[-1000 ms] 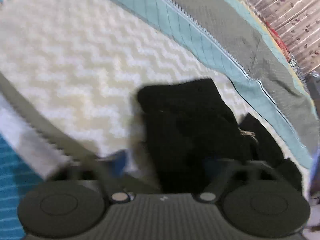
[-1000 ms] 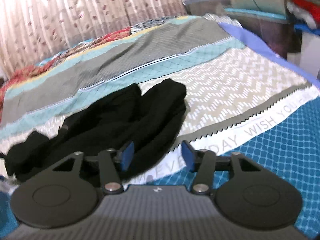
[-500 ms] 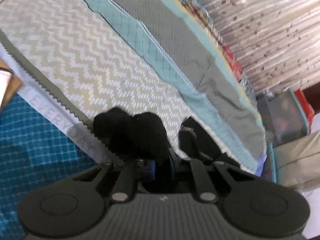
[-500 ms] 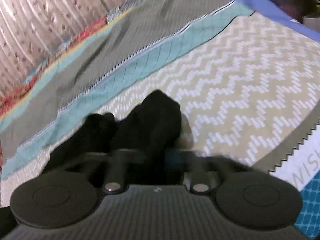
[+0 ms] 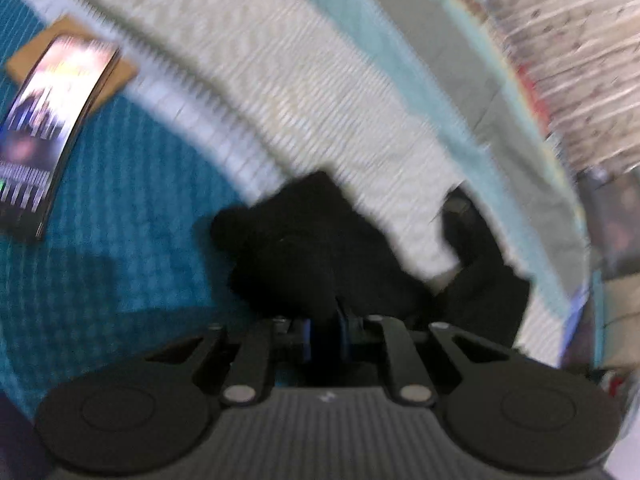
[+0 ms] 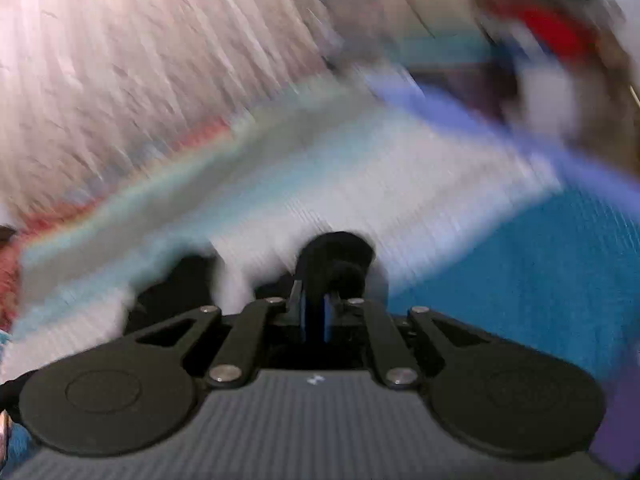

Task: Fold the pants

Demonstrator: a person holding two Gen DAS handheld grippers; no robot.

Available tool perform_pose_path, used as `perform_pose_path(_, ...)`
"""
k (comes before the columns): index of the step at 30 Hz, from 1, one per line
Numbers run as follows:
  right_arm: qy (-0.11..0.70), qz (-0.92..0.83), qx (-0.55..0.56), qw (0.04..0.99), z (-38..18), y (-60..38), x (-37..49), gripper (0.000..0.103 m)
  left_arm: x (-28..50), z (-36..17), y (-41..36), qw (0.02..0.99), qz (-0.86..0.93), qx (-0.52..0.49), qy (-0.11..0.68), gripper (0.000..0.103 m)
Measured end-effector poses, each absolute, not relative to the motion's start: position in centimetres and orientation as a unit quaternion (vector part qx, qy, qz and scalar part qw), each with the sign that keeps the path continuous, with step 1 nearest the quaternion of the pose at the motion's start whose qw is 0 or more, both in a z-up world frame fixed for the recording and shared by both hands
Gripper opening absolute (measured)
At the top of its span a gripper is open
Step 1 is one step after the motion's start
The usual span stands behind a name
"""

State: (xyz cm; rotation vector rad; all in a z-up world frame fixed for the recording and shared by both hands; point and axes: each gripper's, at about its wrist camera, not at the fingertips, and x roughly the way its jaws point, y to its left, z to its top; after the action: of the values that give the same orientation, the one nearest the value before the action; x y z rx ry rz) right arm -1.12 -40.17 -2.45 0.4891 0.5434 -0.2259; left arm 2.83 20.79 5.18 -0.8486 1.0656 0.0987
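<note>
The pants [image 5: 304, 248] lie on the bedspread [image 5: 132, 240], with a phone [image 5: 48, 120] well to their left.

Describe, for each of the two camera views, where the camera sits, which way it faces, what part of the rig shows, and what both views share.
Left wrist: sits on the left gripper, looking forward along closed jaws over black pants and the patterned bedspread; a phone lies at left.
Right wrist: sits on the right gripper, looking across the bed toward a pale curtain; jaws closed on pants fabric.
Shared: pants, bedspread, heavy motion blur; each shows only its own gripper.
</note>
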Motion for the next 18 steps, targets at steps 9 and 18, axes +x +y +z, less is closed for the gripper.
perform_pose_path(9, 0.223, -0.234, 0.28, 0.904, -0.5, -42.3, -4.6, 0.06, -0.9, 5.3, 25.2, 0.796, 0.113, -0.384, 0.453, 0.042)
perform_pose_path(18, 0.299, 0.035, 0.152, 0.941, 3.3, -29.4, 13.8, 0.077, 10.9, 6.4, 20.1, 0.861, 0.037, -0.189, 0.471, 0.068)
